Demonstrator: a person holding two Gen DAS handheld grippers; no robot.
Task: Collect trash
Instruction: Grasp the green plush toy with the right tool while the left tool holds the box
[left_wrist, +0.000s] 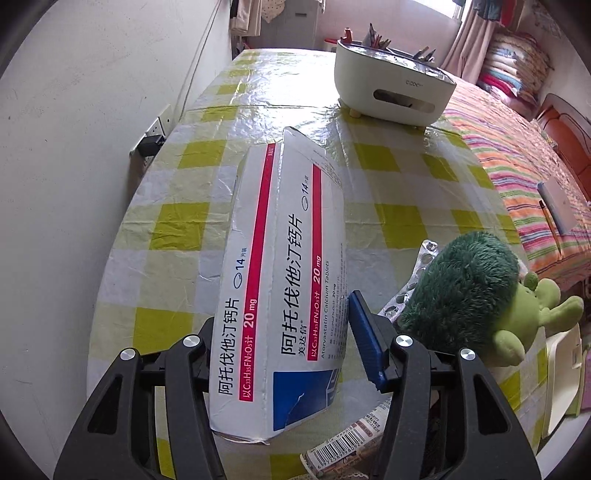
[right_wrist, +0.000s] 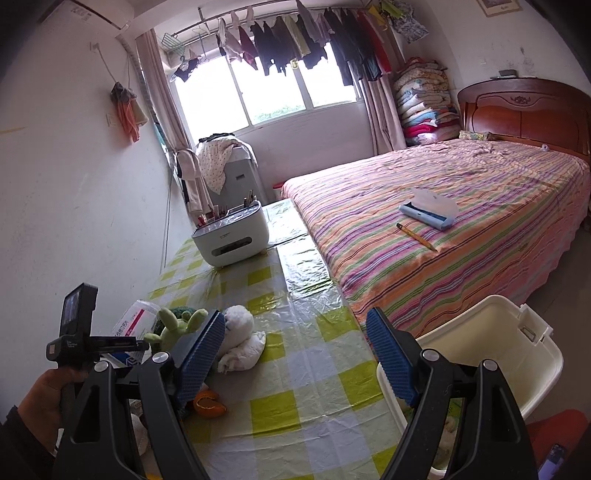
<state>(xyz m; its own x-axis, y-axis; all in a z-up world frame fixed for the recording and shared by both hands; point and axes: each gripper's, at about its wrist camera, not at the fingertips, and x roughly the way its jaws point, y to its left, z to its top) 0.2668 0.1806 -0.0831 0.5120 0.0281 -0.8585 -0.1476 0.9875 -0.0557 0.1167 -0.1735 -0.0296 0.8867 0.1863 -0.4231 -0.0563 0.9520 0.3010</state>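
Stock of trash, taken with the bin as landmark; it hangs off the table edge on the bed side.

1. Box, white medicine carton with a red stripe. It sits between the jaws of my left gripper, well across the table from the bin, tilted with its far end towards the table. The blue right-hand pad lies against its edge; the other pad is hidden behind the carton. I judge the grip as taken, the carton lifted but not yet carried over.

2. Blister strip, silver, empty-looking, on the table just beside the box, half under the green plush. Not collected.

3. Barcoded wrapper, crumpled, on the table below the box, on the near side from the bin. Not collected.

4. Orange peel, on the table, across from the bin, close under the left finger of my right gripper. Not collected.

5. Right gripper: jaws stand wide, nothing between them, poised over the table with the bin rim just beside its right finger.

6. Bin contents: something pale shows low inside, near the rim; I cannot tell what it is, so I count nothing as already deposited.

7. Not trash, in my judgement: green plush, white plush, desk organiser at the table end farthest from the bin.

Progress: early. One item in hand, at least three left on the table.
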